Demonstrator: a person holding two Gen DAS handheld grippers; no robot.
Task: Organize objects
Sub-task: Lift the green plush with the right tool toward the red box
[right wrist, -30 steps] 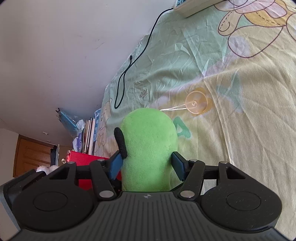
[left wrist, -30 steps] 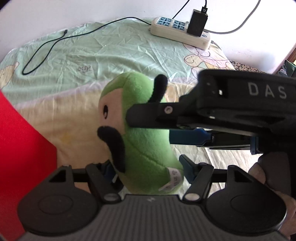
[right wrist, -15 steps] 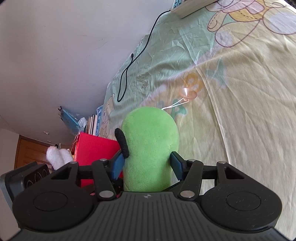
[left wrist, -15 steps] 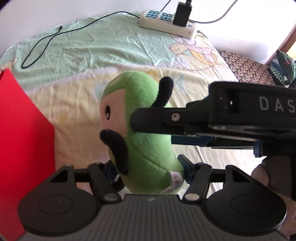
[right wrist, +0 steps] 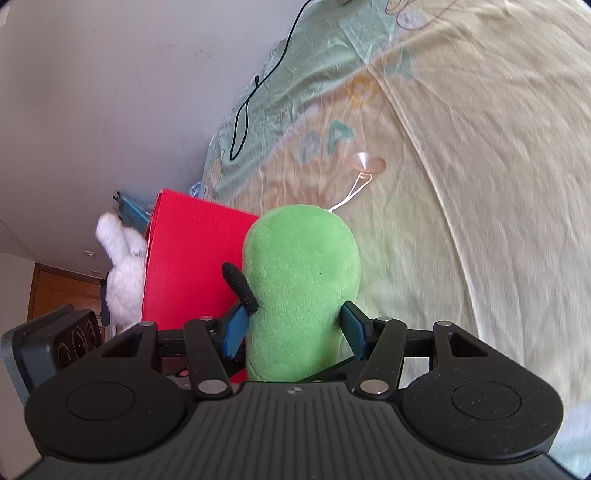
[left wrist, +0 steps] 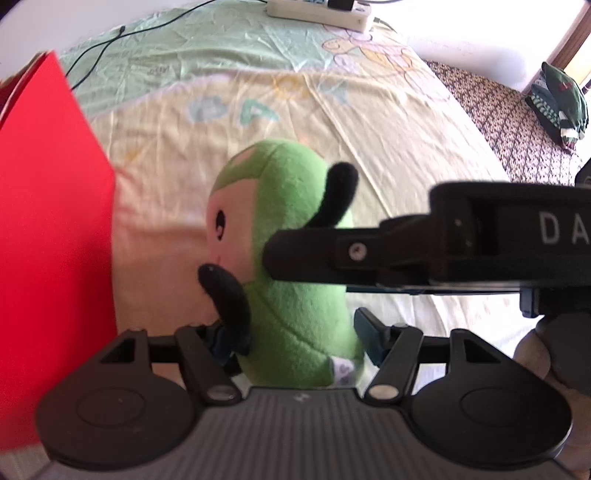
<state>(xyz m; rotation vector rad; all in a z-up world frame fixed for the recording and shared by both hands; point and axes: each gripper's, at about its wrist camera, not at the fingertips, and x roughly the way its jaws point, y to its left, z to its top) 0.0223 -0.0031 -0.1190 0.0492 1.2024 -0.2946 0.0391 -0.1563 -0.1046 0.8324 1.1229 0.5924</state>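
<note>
Green plush [left wrist: 291,295] sits upright between the blue pads of both tools, above the bed [left wrist: 388,155]. Left hand-held gripper [left wrist: 295,339] is clamped on its lower body — pads press in on each side, near the white tag. Right hand-held gripper [right wrist: 291,328] squeezes it too, seen from behind in the right wrist view, w/ one black limb sticking out by the left pad. In the left wrist view the right tool's black finger crosses in front of the plush at mid-height, and the plush face w/ its black eye points left toward the red box [left wrist: 48,221]. The box stands just beside the plush; can't tell if they touch. In the right wrist view a white plush [right wrist: 122,273] shows at the box's far side, partly hidden by it. Bed sheet is pale yellow and green w/ cartoon prints. A black cable [right wrist: 251,96] lies on the sheet near the wall, and a white power strip [left wrist: 317,13] lies at the far edge — well apart from the plush.
</note>
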